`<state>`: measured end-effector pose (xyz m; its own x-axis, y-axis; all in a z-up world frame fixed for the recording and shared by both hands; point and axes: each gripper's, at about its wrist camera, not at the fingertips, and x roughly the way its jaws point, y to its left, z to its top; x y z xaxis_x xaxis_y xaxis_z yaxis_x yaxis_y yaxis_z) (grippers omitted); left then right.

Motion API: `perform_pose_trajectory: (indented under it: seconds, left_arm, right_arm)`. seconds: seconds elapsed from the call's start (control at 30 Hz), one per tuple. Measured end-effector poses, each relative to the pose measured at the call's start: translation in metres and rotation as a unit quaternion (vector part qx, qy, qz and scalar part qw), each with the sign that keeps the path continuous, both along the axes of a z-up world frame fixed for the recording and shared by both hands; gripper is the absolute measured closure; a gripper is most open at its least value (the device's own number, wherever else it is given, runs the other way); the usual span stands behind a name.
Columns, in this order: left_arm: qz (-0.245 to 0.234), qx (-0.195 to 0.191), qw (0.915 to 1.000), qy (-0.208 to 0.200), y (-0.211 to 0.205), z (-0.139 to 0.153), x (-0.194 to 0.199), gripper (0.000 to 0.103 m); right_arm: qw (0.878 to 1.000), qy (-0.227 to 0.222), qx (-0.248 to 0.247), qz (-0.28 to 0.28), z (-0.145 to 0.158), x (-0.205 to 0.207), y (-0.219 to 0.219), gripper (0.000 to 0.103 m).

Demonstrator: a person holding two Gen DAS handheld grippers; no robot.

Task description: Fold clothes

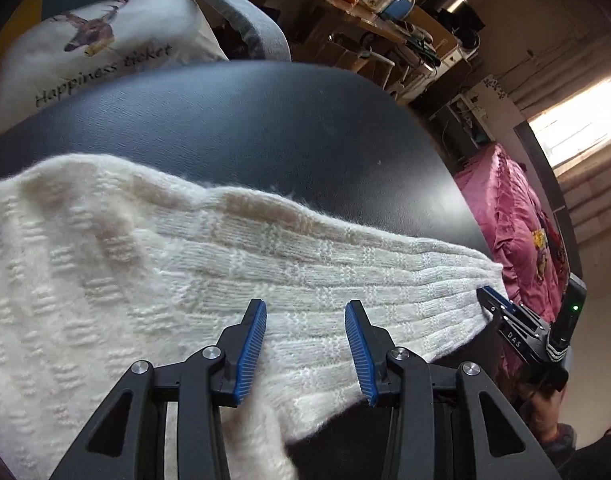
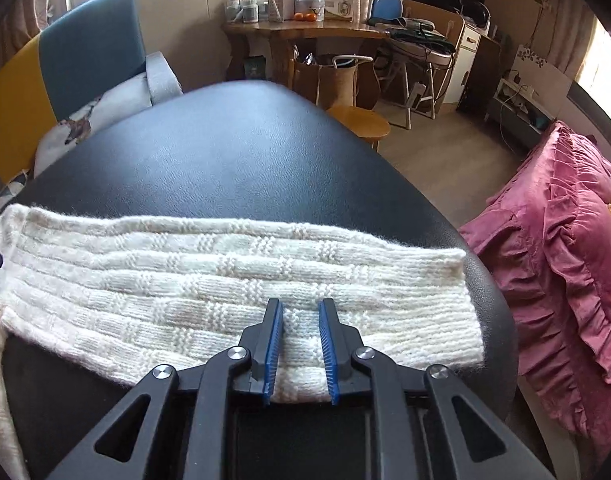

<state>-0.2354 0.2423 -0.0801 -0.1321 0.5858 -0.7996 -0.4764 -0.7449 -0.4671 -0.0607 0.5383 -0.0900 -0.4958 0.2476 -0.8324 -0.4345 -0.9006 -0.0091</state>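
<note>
While the cream sweater [image 2: 225,280] lies flat on the black table [image 2: 225,152], my right gripper [image 2: 301,350] straddles its sleeve unclenched, ready to pinch; my left gripper [image 1: 305,352] hovers released over it.

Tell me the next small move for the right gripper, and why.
Probably close the right gripper on the sleeve's near edge. Its pads stand apart with white knit between them, and the sleeve lies flat and straight across the black table, ready to be lifted and folded over.
</note>
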Motion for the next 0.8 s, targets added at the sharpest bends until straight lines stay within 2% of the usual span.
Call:
perform_pose_trajectory:
  seconds: [0.07, 0.13, 0.17, 0.23, 0.3, 0.43, 0.47, 0.5, 0.57, 0.63, 0.7, 0.8]
  left_arm:
    - [0.022, 0.023, 0.9993, 0.022, -0.045, 0.019, 0.009, 0.062]
    - [0.055, 0.029, 0.9967, 0.052, -0.103, 0.037, 0.022, 0.062]
    - [0.075, 0.026, 0.9948, 0.064, -0.134, 0.043, 0.026, 0.062]
    - [0.132, -0.015, 0.9870, 0.090, -0.208, 0.050, 0.030, 0.061]
    - [0.191, -0.066, 0.9734, 0.108, -0.280, 0.053, 0.033, 0.061]
    - [0.278, -0.187, 0.9322, 0.137, -0.403, 0.049, 0.034, 0.061]
    - [0.288, -0.208, 0.9261, 0.127, -0.427, 0.042, 0.033, 0.062]
    - [0.298, -0.211, 0.9240, 0.112, -0.450, 0.035, 0.037, 0.062]
    - [0.312, -0.186, 0.9274, 0.089, -0.487, 0.028, 0.051, 0.062]
    - [0.302, -0.175, 0.9332, 0.085, -0.508, 0.024, 0.070, 0.062]
    - [0.278, -0.179, 0.9399, 0.085, -0.511, 0.017, 0.086, 0.060]
    - [0.245, -0.191, 0.9477, 0.074, -0.509, -0.001, 0.101, 0.055]
  right_arm:
    - [0.999, 0.047, 0.008, 0.024, 0.021, 0.004, -0.019, 0.084]
    - [0.994, 0.073, -0.009, 0.078, 0.037, -0.002, -0.050, 0.084]
    - [0.990, 0.083, -0.029, 0.112, 0.043, -0.007, -0.070, 0.083]
    - [0.975, 0.092, -0.067, 0.192, 0.051, -0.022, -0.119, 0.083]
    - [0.952, 0.093, -0.111, 0.271, 0.058, -0.044, -0.172, 0.083]
    - [0.911, 0.073, -0.191, 0.359, 0.057, -0.076, -0.282, 0.083]
    - [0.901, 0.067, -0.208, 0.376, 0.056, -0.084, -0.306, 0.083]
    - [0.890, 0.060, -0.225, 0.392, 0.056, -0.092, -0.330, 0.083]
    - [0.865, 0.046, -0.246, 0.434, 0.055, -0.107, -0.376, 0.083]
    - [0.854, 0.036, -0.242, 0.459, 0.053, -0.120, -0.415, 0.083]
    - [0.844, 0.028, -0.242, 0.477, 0.052, -0.134, -0.450, 0.083]
    - [0.842, 0.022, -0.242, 0.482, 0.047, -0.152, -0.484, 0.083]
